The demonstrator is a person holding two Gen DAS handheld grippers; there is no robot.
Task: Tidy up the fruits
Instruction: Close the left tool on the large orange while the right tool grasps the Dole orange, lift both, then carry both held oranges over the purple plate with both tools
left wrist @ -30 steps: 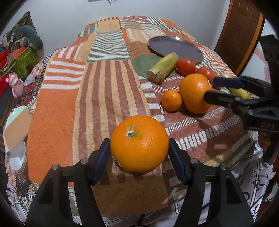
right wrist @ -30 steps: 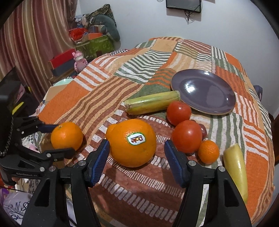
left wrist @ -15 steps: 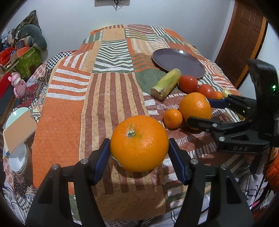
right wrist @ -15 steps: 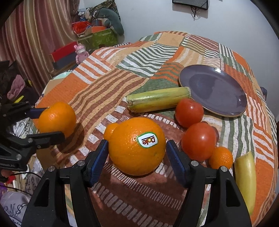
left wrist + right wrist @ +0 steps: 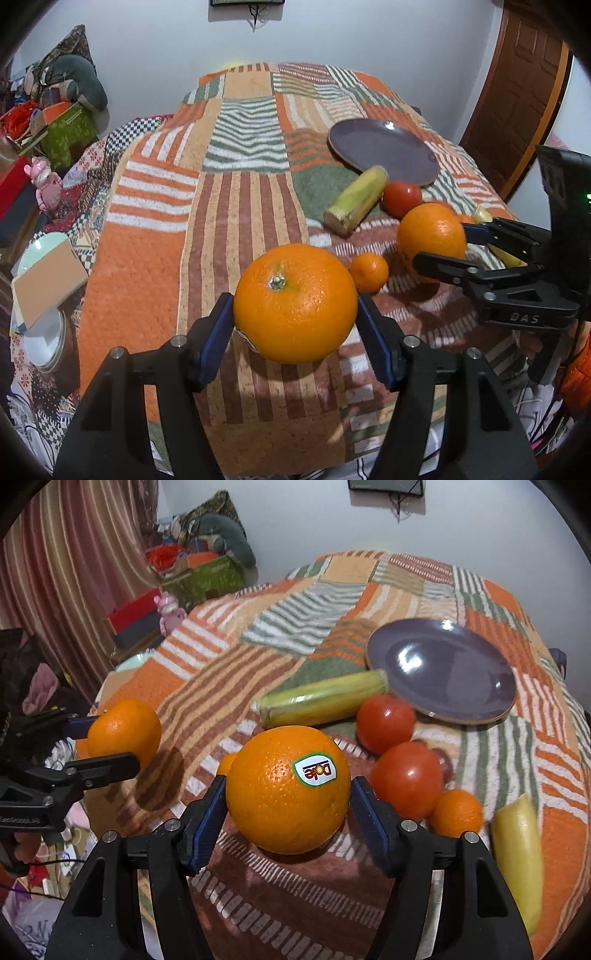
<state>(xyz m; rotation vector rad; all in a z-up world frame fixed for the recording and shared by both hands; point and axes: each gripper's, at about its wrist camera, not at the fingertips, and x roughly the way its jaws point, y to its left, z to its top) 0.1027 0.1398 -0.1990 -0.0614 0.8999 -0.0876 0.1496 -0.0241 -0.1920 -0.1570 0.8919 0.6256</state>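
Left claw (image 5: 293, 310) is clenched on the big round stem-up orange (image 5: 295, 302), blue pads on its 3 and 9 o'clock sides. The fruit is clear of the striped orange-and-brown patchwork blanket (image 5: 147, 258), with its shadow on the cloth below. Right claw (image 5: 288, 788) has the second big orange with the Dole sticker (image 5: 284, 794) between its pads. Its jaws have just been closing and both pads touch the peel. I can't tell if that one is off the cloth. In the left wrist view the stickered orange sits at 2 o'clock from the held one, and a small mandarin (image 5: 368, 272) lies on the blanket between them. In the right wrist view, from the stickered orange: a glossy red tomato (image 5: 406, 779) is just beside it at 3 o'clock. A second red tomato (image 5: 386, 723) is at 1 o'clock, touching the first. A second small mandarin (image 5: 457, 812) is at 4 o'clock, against the nearer tomato. A long pale yellow pepper-like piece (image 5: 517, 860) lies further out at 4 o'clock. A yellow-green corn cob in husk (image 5: 321, 701) lies at 12 o'clock, its far end at the rim of the round dark purple plate (image 5: 443, 672) at 1 o'clock. Plate has nothing on it.
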